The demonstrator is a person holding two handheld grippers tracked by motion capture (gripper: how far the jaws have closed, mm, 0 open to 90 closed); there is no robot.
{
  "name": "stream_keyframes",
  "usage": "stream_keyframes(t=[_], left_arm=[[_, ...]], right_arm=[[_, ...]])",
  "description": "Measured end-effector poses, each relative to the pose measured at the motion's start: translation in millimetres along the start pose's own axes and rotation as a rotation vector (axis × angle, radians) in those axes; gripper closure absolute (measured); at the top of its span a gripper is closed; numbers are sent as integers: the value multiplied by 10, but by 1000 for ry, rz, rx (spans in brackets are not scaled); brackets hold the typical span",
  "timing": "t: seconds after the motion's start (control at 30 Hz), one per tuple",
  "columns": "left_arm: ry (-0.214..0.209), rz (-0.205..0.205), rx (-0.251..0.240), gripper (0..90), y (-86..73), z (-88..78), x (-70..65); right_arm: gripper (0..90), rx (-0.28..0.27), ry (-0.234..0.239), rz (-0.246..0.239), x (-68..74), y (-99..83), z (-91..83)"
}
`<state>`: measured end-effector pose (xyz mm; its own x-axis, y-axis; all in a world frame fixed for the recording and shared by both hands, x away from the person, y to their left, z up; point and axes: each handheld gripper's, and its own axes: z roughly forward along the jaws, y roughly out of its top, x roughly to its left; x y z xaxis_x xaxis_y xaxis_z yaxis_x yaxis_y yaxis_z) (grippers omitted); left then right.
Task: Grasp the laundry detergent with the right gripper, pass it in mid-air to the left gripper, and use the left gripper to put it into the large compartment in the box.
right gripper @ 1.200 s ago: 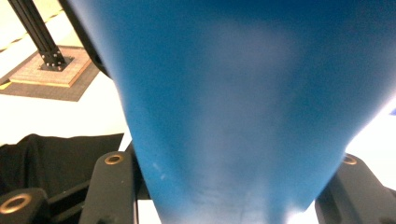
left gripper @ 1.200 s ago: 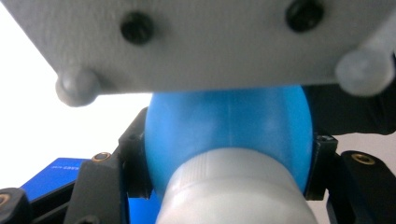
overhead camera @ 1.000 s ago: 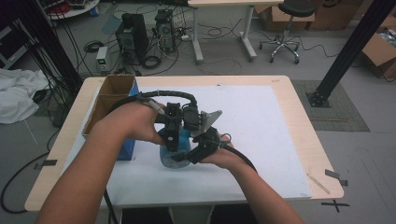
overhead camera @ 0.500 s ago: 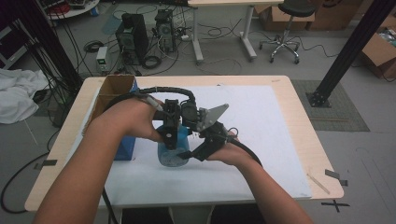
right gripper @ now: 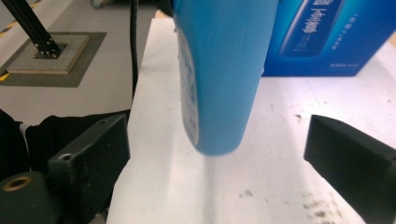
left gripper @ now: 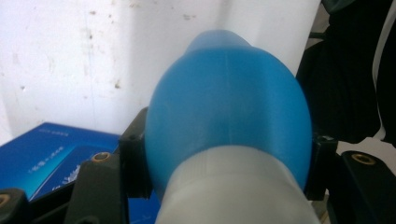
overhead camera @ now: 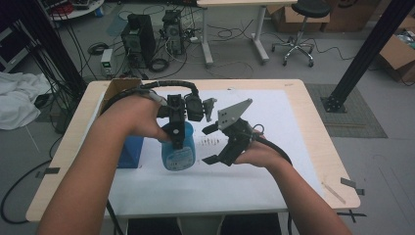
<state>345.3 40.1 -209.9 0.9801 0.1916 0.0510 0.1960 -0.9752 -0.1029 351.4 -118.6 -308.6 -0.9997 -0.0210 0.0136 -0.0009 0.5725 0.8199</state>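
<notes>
The blue bottle hangs pinched in the left gripper, whose jaws clamp its pale upper end, as the left gripper view shows with the blue shoulder bulging just beyond the pads. The bottle's base sits free above the white paper, lifted rather than standing. To its right, close but apart, the right gripper has just been opening its jaws; they stand spread wide with nothing pressed between them.

The bottle looks like smooth, stiff plastic, probably light to moderate in weight and somewhat slippery on its rounded body. The narrower neck under the cap seems the safest place to hold, since the wider shoulder would stop it sliding through; a grip low on the tapering body could slip.

The right gripper view shows the bottle's lower end between and beyond its own two jaws, with a label along one side and the blue box behind it. The high view places that box just under the left forearm, at the paper's edge.
</notes>
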Motion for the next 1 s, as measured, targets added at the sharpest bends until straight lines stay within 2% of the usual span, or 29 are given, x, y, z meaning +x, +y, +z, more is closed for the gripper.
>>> stream_keyframes(t=[0.2, 0.3, 0.57, 0.7, 0.83, 0.93, 1.0], left_arm=[[-17, -71, 2, 379, -58, -54, 116], [-25, -89, 9, 379, -70, -93, 142], [-41, -176, 27, 378, -130, -271, 212], [-61, -250, 19, 378, -226, -423, 290], [-116, -298, 4, 378, -370, -544, 391], [-119, -357, 4, 378, -488, -659, 460], [-116, -416, 5, 378, -559, -721, 505]], right_arm=[[11, 50, -22, -1, -4, 54, -146], [0, 87, -28, -7, -10, 84, -207], [0, 223, -32, -13, -23, 127, -365], [0, 332, -33, -12, -24, 120, -428], [0, 434, -31, -34, -19, 84, -492], [0, 485, -34, -26, -30, 35, -558], [0, 503, -39, -28, -34, 17, -604]])
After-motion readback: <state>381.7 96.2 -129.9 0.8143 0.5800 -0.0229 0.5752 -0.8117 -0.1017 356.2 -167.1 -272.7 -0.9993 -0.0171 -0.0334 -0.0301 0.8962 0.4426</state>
